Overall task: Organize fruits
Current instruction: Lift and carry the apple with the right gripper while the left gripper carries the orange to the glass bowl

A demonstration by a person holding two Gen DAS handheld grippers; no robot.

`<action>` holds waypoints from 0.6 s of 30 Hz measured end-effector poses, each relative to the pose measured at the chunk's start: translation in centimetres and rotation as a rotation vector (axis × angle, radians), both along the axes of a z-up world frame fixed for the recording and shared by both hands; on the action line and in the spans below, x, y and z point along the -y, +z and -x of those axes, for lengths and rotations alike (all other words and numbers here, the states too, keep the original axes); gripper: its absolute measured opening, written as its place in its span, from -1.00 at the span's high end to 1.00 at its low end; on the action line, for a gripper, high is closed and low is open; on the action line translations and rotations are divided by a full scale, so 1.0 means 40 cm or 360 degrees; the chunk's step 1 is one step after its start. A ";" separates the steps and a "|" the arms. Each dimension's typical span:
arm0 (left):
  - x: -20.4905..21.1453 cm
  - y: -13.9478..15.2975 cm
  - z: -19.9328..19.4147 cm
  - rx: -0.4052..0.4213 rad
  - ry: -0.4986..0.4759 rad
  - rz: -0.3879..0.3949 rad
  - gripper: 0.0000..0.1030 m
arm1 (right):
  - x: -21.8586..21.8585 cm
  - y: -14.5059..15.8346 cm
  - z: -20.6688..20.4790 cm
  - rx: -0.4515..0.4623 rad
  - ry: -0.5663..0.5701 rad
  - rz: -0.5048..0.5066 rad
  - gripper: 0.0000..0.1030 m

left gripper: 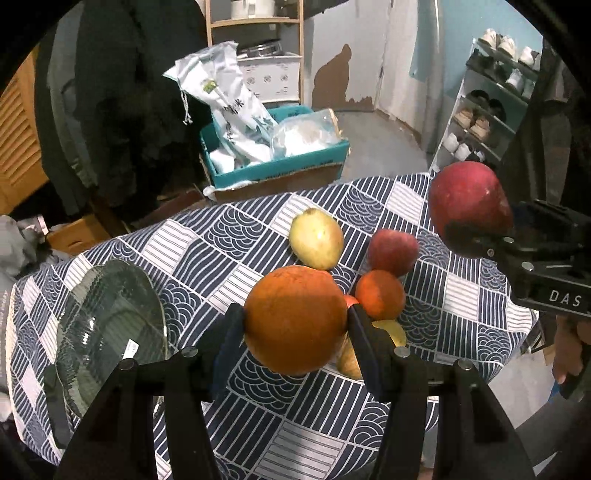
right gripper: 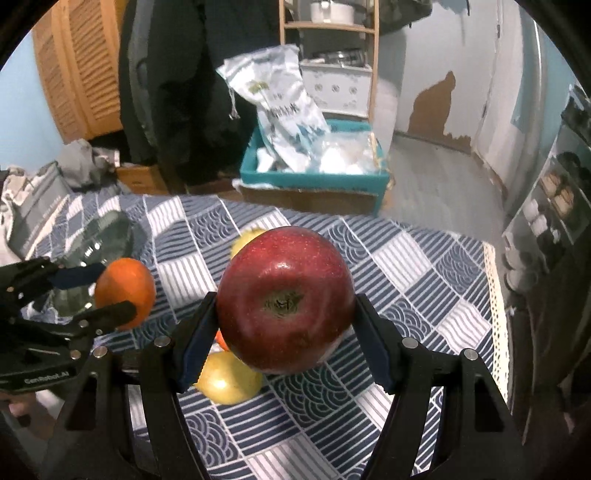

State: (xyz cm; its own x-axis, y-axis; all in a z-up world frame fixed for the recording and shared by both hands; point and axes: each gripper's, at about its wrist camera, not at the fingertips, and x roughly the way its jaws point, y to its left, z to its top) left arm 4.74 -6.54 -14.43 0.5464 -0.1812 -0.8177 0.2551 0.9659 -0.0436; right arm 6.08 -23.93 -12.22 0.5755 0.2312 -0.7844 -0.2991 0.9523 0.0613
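Orange (left gripper: 295,319) clamped, left tongs (left gripper: 295,325); apple (right gripper: 284,299) clamped, right tongs (right gripper: 286,325)

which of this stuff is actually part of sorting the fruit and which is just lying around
Part of the job:
- orange in the left gripper
- red apple in the right gripper
- loose fruit on the table: pear, peach, small orange
- glass plate

Just lying about:
- teal box of bags
- shoe rack
- wooden shelf

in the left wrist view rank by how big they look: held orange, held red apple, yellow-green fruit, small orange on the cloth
1. held orange, nearest the camera, which inflates it
2. held red apple
3. yellow-green fruit
4. small orange, partly hidden
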 end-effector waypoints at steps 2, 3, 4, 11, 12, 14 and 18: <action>-0.009 0.014 0.006 0.0019 0.0007 0.0008 -0.14 | -0.009 0.018 0.004 0.0022 0.0013 -0.0018 -0.39; -0.011 0.019 0.006 0.0025 0.0008 0.0009 -0.14 | -0.014 0.025 0.007 0.0033 0.0021 -0.0023 -0.39; -0.017 0.026 0.008 0.0033 0.0013 0.0014 -0.14 | -0.021 0.035 0.009 0.0048 0.0029 -0.0024 -0.39; -0.065 0.072 0.016 0.0090 0.0071 0.0039 -0.14 | -0.069 0.081 0.020 0.0100 0.0090 -0.0051 -0.39; -0.074 0.077 0.015 0.0093 0.0082 0.0048 -0.14 | -0.076 0.085 0.019 0.0105 0.0099 -0.0054 -0.39; -0.090 0.085 0.019 0.0101 0.0102 0.0061 -0.14 | -0.090 0.094 0.019 0.0119 0.0114 -0.0062 -0.39; -0.126 0.101 0.022 0.0119 0.0147 0.0070 -0.14 | -0.120 0.107 0.016 0.0136 0.0146 -0.0074 -0.39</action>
State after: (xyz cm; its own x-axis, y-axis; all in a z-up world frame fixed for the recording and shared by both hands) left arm 3.87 -1.49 -10.37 0.6214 -0.1622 -0.7665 0.1692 0.9830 -0.0708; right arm 5.44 -19.15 -7.96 0.6144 0.3212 -0.7207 -0.3910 0.9173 0.0755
